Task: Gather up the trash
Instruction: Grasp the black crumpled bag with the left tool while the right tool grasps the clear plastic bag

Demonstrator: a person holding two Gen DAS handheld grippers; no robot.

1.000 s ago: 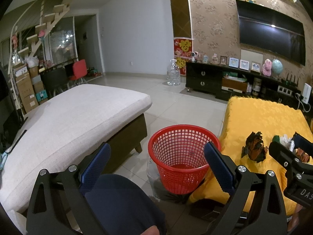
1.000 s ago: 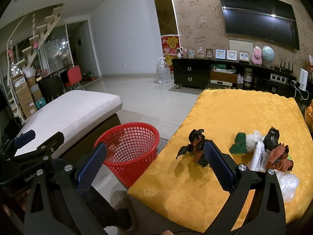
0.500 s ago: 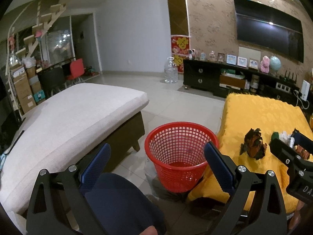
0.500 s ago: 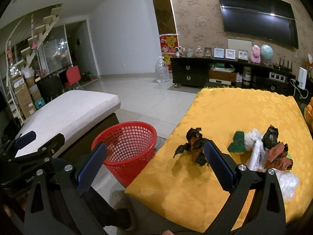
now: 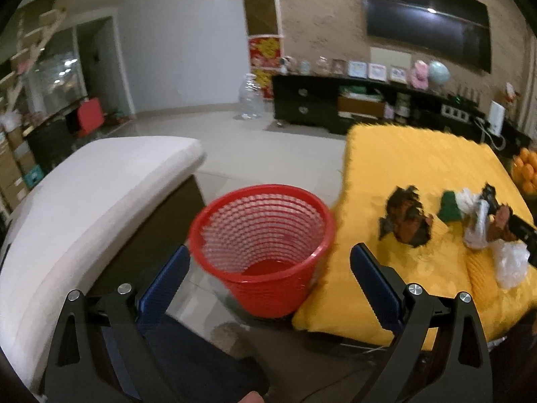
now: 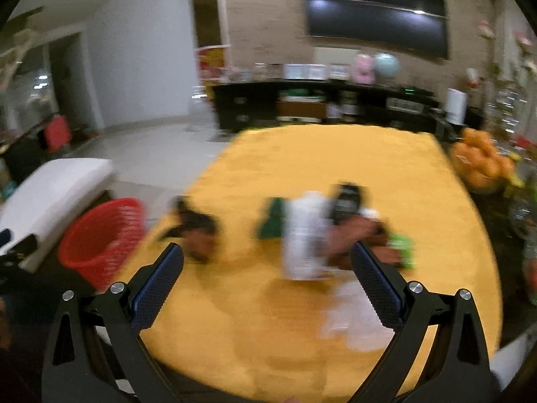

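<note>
**A:** Both grippers have swung toward the table since half a second ago. Right one went furthest: its view used to centre on the dark crumpled wad (image 6: pixel 196 231), now the main trash pile (image 6: pixel 335 231) sits between my fingers. Heavy blur there, so I'm moving fast.

**B:** Gripper states?

**A:** Right gripper (image 6: pixel 266 273) spread wide, nothing in it. Left gripper (image 5: pixel 268 273) also wide and empty, hanging above the floor with the red basket (image 5: pixel 261 245) framed between its fingers.

**B:** Where's the trash relative to the basket?

**A:** All of it is on the yellow tablecloth (image 5: pixel 412 154), none in the basket; what I see of the bottom looks bare. Dark wad (image 5: pixel 406 220) is the closest piece, just beyond the table edge that touches or nearly touches the basket rim. Further from the basket: a green scrap (image 5: pixel 448 210), white plastic bits (image 5: pixel 476 225), brown and black crumples, and a clear plastic wad (image 5: pixel 511 262). They're bunched together; blur stops me separating them in the right view.

**B:** What does the shift mean?

**A:** My read: right hand is lining up for a first grab from the far pile, not the dark wad. Not yet down on anything. Left hand seems to be just waiting by the basket. Collection basically hasn't started.

**B:** Risk?

**A:** Pieces are light and tangled, so a pinch could drag neighbours along.
</note>
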